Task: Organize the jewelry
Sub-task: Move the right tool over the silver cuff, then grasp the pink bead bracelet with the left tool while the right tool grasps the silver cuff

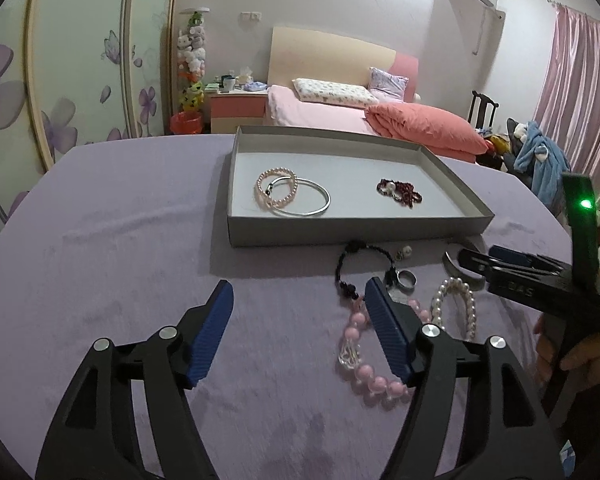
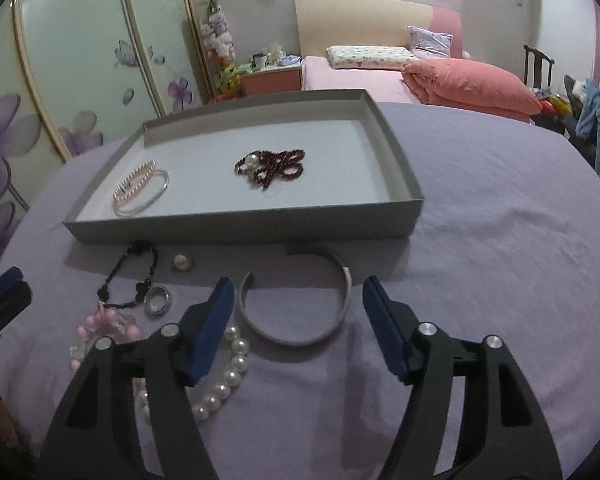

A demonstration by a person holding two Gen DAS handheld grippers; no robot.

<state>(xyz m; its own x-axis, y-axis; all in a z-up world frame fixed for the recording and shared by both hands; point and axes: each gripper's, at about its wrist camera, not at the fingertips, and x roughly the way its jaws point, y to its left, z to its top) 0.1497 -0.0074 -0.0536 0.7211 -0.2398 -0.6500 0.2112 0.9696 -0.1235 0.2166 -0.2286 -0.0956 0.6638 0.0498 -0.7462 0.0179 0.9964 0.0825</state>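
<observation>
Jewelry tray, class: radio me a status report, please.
Left gripper and right gripper: jaws open, empty. Tray holds three pieces; silver cuff bangle lies ahead of right jaws. Nothing blocking.

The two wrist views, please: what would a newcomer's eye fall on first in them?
Probably the shallow grey box in the middle of the lilac cloth, holding a dark red bead strand and, toward its left, a pink pearl bracelet over a silver bangle. Next, the loose pieces in front of it: an open silver cuff, a white pearl bracelet and a metal ring, with the right gripper open over the cuff.
</observation>
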